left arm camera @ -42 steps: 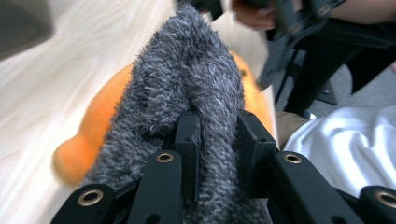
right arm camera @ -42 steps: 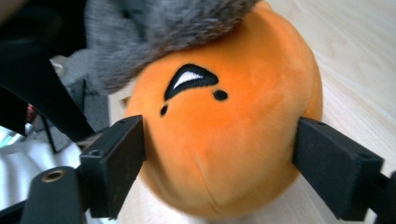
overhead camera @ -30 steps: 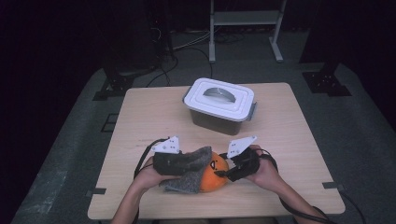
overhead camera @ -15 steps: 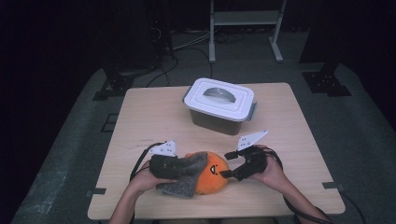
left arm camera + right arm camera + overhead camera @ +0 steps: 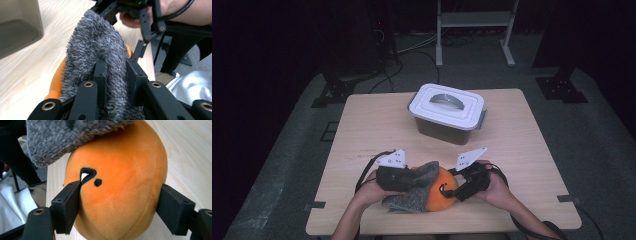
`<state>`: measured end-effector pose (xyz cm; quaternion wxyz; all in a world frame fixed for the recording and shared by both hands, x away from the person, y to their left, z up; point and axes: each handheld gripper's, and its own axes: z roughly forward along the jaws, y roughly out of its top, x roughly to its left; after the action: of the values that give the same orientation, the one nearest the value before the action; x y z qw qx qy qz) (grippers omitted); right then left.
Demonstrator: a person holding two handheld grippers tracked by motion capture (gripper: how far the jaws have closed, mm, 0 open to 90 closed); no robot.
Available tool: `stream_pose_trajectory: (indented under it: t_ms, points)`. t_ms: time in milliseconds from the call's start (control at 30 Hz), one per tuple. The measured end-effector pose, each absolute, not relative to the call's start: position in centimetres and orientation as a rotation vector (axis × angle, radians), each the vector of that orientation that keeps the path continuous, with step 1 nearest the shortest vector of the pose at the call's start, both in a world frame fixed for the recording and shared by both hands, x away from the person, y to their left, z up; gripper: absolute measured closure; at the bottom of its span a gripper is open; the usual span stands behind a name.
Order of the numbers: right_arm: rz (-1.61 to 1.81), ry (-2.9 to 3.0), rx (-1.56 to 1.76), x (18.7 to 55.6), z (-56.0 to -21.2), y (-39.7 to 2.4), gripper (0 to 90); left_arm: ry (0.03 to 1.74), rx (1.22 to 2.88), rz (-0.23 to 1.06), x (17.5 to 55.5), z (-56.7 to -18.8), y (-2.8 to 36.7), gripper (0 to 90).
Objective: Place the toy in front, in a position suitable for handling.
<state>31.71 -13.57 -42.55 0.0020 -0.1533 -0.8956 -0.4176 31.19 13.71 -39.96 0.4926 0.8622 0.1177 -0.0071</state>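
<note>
Right now, by view:

High view: the orange plush toy (image 5: 443,196) lies at the near edge of the wooden table (image 5: 522,150), between the two hands. The left gripper (image 5: 408,179) comes in from its left, the right gripper (image 5: 451,192) from its right, both touching it. A lidded plastic box (image 5: 447,112) stands well apart, farther back on the table.

Left gripper view: the black jaws are pinched tight on the toy's grey fuzzy part (image 5: 100,52), with fabric bulging up between and around them. The orange body (image 5: 56,80) peeks out at the left edge of the fur. The grey part's long axis runs away from the jaws toward the other gripper (image 5: 142,47) beyond it.

Right gripper view: the jaws have just been opening and stand wide, one on each flank of the round orange body (image 5: 120,182), which sits between them. The left pad (image 5: 67,205) lies against the plush beside a black-and-white embroidered mark (image 5: 87,175); the right pad (image 5: 175,207) is at the other side, not visibly denting it.

Key relation: the body lies straight ahead of the right jaws, widest part across them; a grip would probably need them to close inward.

Look: smooth orange plush, seamed, capped by shaggy grey fur.
</note>
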Motion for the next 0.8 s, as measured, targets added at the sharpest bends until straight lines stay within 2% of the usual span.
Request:
stream_pose_trajectory:
  t_ms: [200, 300, 600, 800]
  points:
    - [-1.335, -2.821, -0.463, 31.5, -42.4, -13.6, 26.6, 0.337, 2.103, -0.009, 31.9, -40.6, 15.8, 72.3]
    - [-1.336, -2.843, -0.442, 31.3, -42.3, -13.5, 26.5, 0.418, 2.102, 0.012, 32.5, -41.1, 17.6, 72.3]
    - [-1.341, -2.997, -0.333, 30.1, -41.3, -12.3, 27.1, 0.300, 2.045, 0.037, 31.6, -39.2, 15.0, 72.3]
    - [-1.326, -2.991, -0.360, 30.5, -41.3, -12.7, 28.9, 0.389, 2.049, 0.047, 32.3, -40.0, 16.4, 72.3]
